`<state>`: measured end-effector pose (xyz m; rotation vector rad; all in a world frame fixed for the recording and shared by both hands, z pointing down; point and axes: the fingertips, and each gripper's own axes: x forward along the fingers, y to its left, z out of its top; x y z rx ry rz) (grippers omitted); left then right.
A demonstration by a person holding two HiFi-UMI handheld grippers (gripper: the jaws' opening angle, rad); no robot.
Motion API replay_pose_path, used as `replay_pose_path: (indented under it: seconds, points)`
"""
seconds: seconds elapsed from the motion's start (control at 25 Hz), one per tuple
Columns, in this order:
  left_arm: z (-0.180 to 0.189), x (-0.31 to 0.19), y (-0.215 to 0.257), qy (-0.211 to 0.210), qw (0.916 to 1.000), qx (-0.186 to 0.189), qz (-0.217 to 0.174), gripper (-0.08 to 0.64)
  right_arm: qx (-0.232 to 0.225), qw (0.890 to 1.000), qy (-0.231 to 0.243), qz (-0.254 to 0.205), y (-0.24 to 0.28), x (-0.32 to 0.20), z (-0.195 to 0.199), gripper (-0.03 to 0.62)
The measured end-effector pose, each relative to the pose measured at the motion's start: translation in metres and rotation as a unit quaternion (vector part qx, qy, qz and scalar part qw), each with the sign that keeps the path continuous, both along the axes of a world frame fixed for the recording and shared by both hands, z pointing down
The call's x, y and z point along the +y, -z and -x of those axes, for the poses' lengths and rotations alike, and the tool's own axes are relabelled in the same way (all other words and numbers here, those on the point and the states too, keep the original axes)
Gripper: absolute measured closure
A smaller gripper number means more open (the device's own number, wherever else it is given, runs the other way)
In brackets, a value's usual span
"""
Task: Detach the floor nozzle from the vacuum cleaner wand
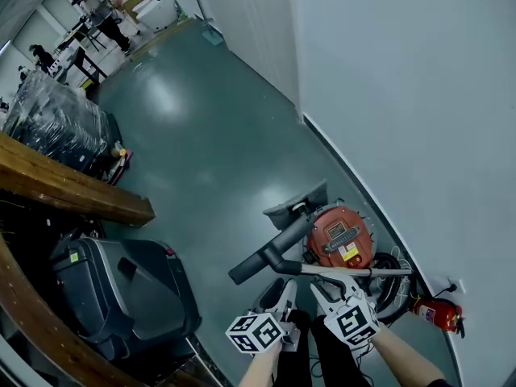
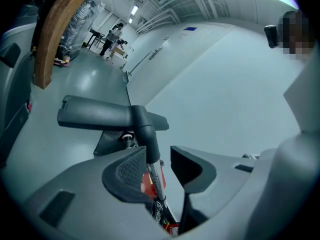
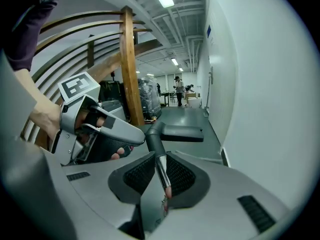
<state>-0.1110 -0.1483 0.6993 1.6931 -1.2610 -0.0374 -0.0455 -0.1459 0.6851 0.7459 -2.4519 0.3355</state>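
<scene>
A red canister vacuum [image 1: 342,236] stands by the wall. Its chrome wand [image 1: 363,271] lies across it and ends in a dark floor nozzle [image 1: 264,258]. Both grippers hover just before the wand, side by side. My left gripper [image 1: 282,293] is open. In the left gripper view the wand [image 2: 156,176] runs through the wide gap of the left gripper [image 2: 157,156], close to the left pad [image 2: 127,171], with the nozzle [image 2: 97,116] beyond. My right gripper [image 3: 160,159] has its jaws a little apart. The wand [image 3: 161,171] shows in that narrow gap, nozzle [image 3: 177,132] ahead.
A red fire extinguisher [image 1: 439,313] lies at the wall's foot, right of the vacuum's coiled hose [image 1: 393,274]. A dark wheeled case [image 1: 121,293] and a wooden beam [image 1: 68,185] stand to the left. A wrapped pallet [image 1: 52,119] and people [image 1: 101,10] are far off across the green floor [image 1: 201,127].
</scene>
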Motion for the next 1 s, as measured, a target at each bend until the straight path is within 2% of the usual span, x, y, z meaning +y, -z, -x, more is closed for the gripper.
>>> replay_pose_path:
  seconds: [0.2, 0.4, 0.64, 0.8, 1.0]
  points:
    - [-0.005, -0.010, -0.027, 0.014, 0.9990, 0.038, 0.021, 0.367, 0.035, 0.999, 0.033, -0.017, -0.027, -0.004, 0.003, 0.500]
    - [-0.007, -0.025, -0.034, 0.027, 0.9972, 0.068, 0.016, 0.357, 0.070, 0.995, 0.065, -0.025, -0.052, -0.009, 0.006, 0.454]
    - [-0.009, -0.038, -0.041, 0.028, 0.9970, 0.071, 0.010, 0.357, 0.108, 0.989, 0.095, -0.024, -0.085, -0.012, 0.013, 0.437]
    - [-0.009, -0.041, -0.042, 0.034, 0.9959, 0.083, 0.007, 0.357, 0.121, 0.987, 0.101, -0.039, -0.093, -0.014, 0.019, 0.437]
    - [-0.009, -0.043, -0.040, 0.036, 0.9962, 0.079, -0.002, 0.379, 0.138, 0.983, 0.109, -0.061, -0.096, -0.015, 0.020, 0.439]
